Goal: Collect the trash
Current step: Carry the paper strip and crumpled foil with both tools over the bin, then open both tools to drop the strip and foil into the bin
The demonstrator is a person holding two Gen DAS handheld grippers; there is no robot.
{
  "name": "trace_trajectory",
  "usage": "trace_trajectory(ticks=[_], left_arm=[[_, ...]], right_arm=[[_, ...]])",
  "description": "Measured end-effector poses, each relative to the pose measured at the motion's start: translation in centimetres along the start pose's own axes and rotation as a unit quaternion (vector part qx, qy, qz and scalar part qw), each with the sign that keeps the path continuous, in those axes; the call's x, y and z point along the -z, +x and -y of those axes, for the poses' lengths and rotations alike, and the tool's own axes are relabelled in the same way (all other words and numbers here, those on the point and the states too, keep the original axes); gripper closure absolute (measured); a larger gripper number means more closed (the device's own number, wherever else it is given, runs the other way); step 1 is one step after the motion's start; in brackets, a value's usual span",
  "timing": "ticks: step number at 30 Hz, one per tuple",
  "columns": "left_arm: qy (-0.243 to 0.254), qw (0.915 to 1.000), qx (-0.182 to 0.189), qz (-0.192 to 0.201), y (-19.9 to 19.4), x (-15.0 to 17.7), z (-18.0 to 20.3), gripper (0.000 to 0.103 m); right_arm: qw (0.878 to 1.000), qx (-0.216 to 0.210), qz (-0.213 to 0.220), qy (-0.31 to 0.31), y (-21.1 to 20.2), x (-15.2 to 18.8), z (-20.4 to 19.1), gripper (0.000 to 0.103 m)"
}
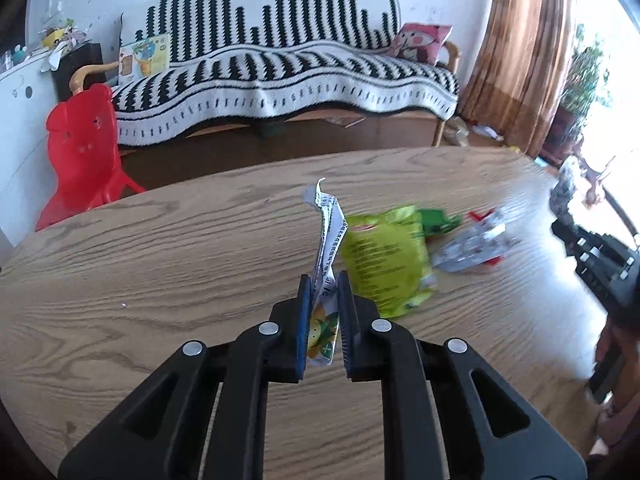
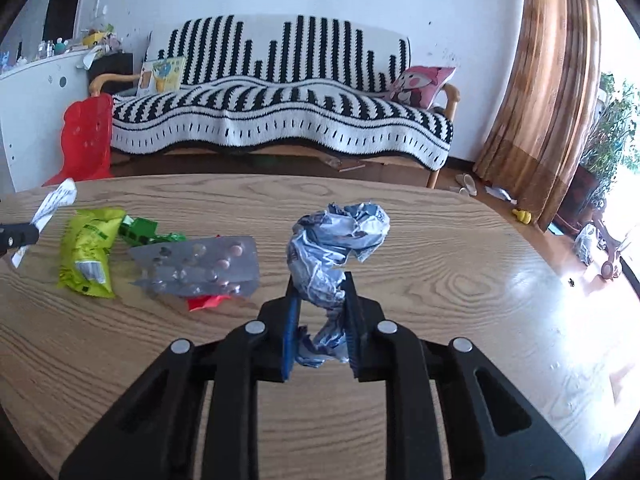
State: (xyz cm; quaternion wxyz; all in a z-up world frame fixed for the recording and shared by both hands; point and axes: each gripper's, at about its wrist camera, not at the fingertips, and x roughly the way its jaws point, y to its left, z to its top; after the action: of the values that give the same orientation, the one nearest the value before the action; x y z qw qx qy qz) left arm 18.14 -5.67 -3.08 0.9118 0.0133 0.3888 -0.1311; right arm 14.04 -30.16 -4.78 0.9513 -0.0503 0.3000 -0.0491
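Note:
My left gripper is shut on a white printed wrapper and holds it above the wooden table. My right gripper is shut on a crumpled blue-grey wrapper over the table. On the table lie a yellow-green snack bag, a green wrapper, a silver pill blister pack and a red scrap. The left gripper with its white wrapper shows at the left edge of the right wrist view.
Behind the table stands a sofa with a black-and-white striped cover, a red plastic chair at the left and a brown curtain at the right. The right gripper's body shows at the right edge of the left wrist view.

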Motion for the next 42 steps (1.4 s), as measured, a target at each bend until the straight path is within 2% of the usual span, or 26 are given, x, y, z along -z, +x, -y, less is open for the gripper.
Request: trace_trajectory(ticks=[4,6,8,10,13,15,16,18,19,20,21,23,25,26,29,34,42], left_arm=[[0.012,0.9985,0.052,-0.003,-1.2,0.9,3.6,0.090],[0.020,0.9958,0.090,-0.003,-2.3,1.2,6.0,0.090],[0.061,0.9891,0.133,0.010,-4.4,1.7,10.3,0.090],[0.099,0.9816,0.162,0.022,-6.4,2.7,13.8,0.090],[0.153,0.9609,0.229,0.031,-10.2,5.1,19.9,0.090],[0.179,0.9459,0.270,0.021,-12.3,7.6,23.9,0.090],[0.182,0.9363,0.300,0.000,-13.0,9.1,26.1,0.090],[0.172,0.9235,0.340,-0.044,-13.0,11.2,29.0,0.090],[0.159,0.9129,0.368,-0.078,-12.7,12.4,30.4,0.090],[0.138,0.8966,0.402,-0.126,-12.0,13.9,32.1,0.090],[0.133,0.8892,0.409,-0.157,-11.4,15.3,33.6,0.090],[0.158,0.8933,0.380,-0.182,-10.6,18.0,36.1,0.090],[0.172,0.8953,0.359,-0.201,-9.9,20.3,37.4,0.090],[0.173,0.8972,0.348,-0.209,-9.5,21.3,37.8,0.090],[0.172,0.9068,0.316,-0.219,-8.7,22.8,37.9,0.090],[0.172,0.9205,0.283,-0.207,-8.5,21.8,38.4,0.090],[0.186,0.9235,0.263,-0.208,-9.0,22.1,38.6,0.090]], right_arm=[[1.000,0.003,0.015,0.015,-3.6,1.5,0.6,0.083],[0.997,-0.006,0.033,0.063,-7.4,2.6,2.6,0.083],[0.995,-0.018,0.037,0.089,-10.6,3.8,4.4,0.083],[0.995,-0.007,0.037,0.092,-14.0,5.0,6.4,0.082],[0.993,0.007,0.037,0.108,-20.2,7.2,10.6,0.082],[0.993,0.019,0.028,0.116,-24.2,9.4,13.3,0.082],[0.992,0.023,0.021,0.119,-25.7,10.5,14.5,0.082],[0.991,0.036,0.002,0.131,-27.8,12.4,16.7,0.082],[0.989,0.036,-0.014,0.146,-28.3,13.3,17.9,0.082],[0.986,0.029,-0.025,0.165,-28.5,14.1,18.9,0.082],[0.979,0.012,-0.049,0.200,-28.5,15.9,20.2,0.082],[0.962,-0.028,-0.101,0.254,-26.8,18.8,21.9,0.082],[0.946,-0.048,-0.137,0.291,-25.3,21.8,22.8,0.082],[0.937,-0.061,-0.151,0.309,-24.6,23.5,23.2,0.081],[0.923,-0.090,-0.169,0.335,-23.2,26.2,23.5,0.081],[0.915,-0.120,-0.173,0.343,-22.6,27.6,23.9,0.081],[0.902,-0.147,-0.173,0.367,-21.8,27.5,24.4,0.080]])
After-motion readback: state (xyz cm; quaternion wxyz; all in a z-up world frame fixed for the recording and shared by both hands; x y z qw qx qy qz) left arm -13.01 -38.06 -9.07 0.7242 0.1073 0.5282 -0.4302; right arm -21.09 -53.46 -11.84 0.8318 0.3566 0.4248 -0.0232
